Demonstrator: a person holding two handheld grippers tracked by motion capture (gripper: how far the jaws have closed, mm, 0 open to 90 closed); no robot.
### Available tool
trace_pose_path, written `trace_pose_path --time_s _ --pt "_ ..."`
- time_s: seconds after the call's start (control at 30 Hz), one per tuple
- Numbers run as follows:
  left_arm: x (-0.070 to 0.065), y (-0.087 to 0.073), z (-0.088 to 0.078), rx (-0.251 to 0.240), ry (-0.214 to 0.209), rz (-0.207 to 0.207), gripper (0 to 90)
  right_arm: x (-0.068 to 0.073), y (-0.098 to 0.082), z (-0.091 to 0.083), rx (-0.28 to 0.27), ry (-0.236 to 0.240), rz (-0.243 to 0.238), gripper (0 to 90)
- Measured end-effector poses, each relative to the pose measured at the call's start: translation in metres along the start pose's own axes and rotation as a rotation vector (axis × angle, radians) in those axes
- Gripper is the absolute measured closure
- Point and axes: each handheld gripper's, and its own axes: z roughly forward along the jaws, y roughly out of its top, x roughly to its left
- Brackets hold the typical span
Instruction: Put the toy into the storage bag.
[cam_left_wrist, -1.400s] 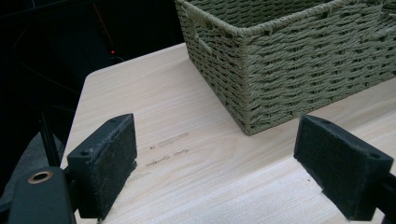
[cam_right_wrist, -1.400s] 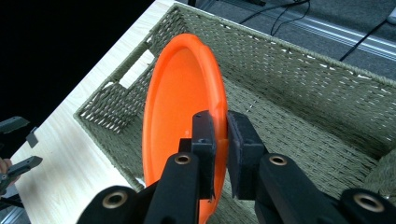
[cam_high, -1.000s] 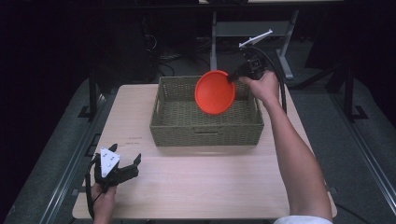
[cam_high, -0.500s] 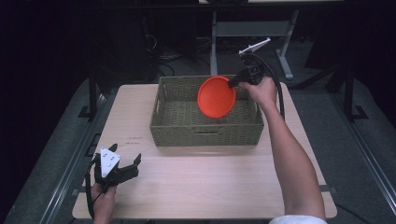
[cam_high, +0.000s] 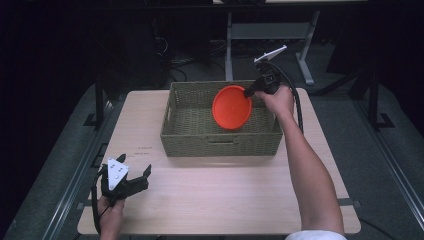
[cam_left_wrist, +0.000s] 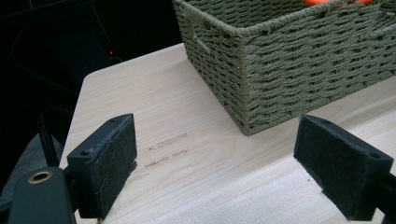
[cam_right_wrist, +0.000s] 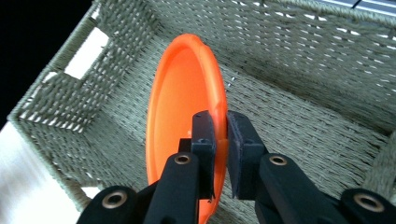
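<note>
R gripper (cam_right_wrist: 220, 133) clamped on rim of round orange plastic plate (cam_high: 231, 107), held on edge inside woven olive wicker basket (cam_high: 220, 145).
L gripper (cam_high: 131, 181) jaws spread wide, nothing between, at table (cam_high: 225, 200) near-left corner.

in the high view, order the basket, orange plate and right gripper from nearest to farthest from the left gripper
From the left gripper, at the table's near left corner:
1. basket, mid table
2. orange plate, tilted over the basket
3. right gripper, at the plate's far right edge
</note>
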Motion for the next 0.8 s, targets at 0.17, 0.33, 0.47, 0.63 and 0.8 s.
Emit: trace_pose_path --time_s 0.17,0.33,0.47,0.63,0.8 --pt "0.0 0.0 0.0 0.002 -0.001 0.003 12.7 -0.004 -0.003 0.005 0.012 -0.011 0.008 81.7" --pt "0.0 0.0 0.0 0.003 -0.001 0.002 12.7 -0.005 -0.007 0.013 0.042 -0.024 0.014 81.7" --pt "-0.001 0.0 0.0 -0.002 -0.001 0.001 12.7 -0.004 -0.007 0.016 0.05 -0.028 0.007 81.6" --pt "-0.001 0.0 0.0 -0.001 -0.002 0.001 12.7 -0.003 -0.009 0.021 0.069 -0.035 0.005 81.6" --pt "-0.001 0.0 0.0 0.0 -0.002 0.005 12.7 -0.007 -0.012 0.024 0.074 -0.039 0.018 81.6"
